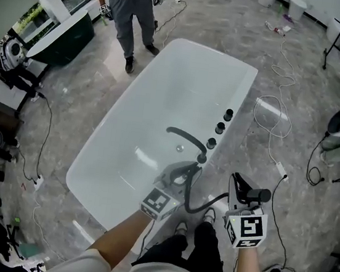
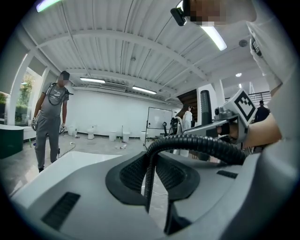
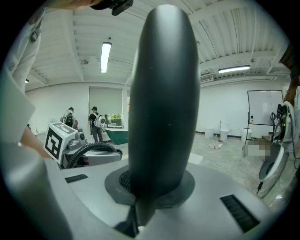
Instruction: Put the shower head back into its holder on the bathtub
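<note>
Pinching the shower head (image 1: 251, 193) in right tongs (image 3: 150, 197), long axis upright in right gripper view, lower right of head view beside the bathtub (image 1: 164, 82) rim; clamping black hose (image 2: 197, 145) in left tongs (image 2: 152, 180).

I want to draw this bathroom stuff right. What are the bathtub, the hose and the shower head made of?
Bathtub: glossy white and smooth with soft reflections, probably acrylic or enamel.
Hose: black, with tight ridges all along, and it bends in a curve, so likely flexible plastic or rubber.
Shower head: dark and smooth with a dull sheen. It could be plastic or coated metal; the look leaves that open.
</note>
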`<action>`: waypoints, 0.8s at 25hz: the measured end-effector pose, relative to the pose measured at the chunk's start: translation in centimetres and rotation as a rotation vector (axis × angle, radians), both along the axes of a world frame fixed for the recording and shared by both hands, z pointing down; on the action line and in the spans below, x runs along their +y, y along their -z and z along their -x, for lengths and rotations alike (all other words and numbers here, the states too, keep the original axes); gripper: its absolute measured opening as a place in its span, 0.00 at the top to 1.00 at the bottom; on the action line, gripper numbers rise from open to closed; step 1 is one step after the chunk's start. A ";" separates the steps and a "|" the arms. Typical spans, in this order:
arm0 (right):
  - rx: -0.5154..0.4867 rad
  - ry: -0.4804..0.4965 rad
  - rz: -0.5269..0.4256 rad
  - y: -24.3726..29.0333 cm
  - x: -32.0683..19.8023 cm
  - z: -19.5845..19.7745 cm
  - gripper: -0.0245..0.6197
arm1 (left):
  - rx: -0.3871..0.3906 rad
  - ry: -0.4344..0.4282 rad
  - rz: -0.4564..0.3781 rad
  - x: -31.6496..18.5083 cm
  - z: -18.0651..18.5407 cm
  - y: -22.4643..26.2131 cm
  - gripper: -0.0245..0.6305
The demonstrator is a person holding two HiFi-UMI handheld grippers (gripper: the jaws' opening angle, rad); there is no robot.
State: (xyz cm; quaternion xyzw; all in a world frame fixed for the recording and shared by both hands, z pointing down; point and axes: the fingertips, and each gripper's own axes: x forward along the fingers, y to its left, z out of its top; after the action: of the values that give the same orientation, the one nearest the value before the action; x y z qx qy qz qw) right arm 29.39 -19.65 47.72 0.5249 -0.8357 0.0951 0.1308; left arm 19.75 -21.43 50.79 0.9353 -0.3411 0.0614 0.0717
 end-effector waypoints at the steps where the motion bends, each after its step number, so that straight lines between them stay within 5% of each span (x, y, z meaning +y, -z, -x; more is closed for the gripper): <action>1: -0.002 0.000 -0.007 0.0 -0.1 0.0 0.90 | 0.006 0.013 -0.004 -0.2 0.2 0.1 0.87; 9: 0.012 0.010 -0.043 2.1 -0.7 -0.3 0.90 | 0.035 0.041 -0.043 -0.3 -0.2 2.6 0.87; 13: 0.023 0.001 -0.042 2.6 -0.2 -0.4 0.90 | -0.017 0.095 -0.036 -0.5 0.7 0.4 0.87; 20: 0.031 -0.003 -0.008 0.4 0.0 -0.8 0.90 | 0.014 0.142 0.005 -1.4 0.0 -2.3 0.87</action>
State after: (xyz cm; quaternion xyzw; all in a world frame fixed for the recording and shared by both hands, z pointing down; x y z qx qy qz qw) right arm 30.21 -19.60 47.27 0.5280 -0.8332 0.0839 0.1413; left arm 19.71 -22.78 53.12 0.9090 -0.4058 0.0506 0.0807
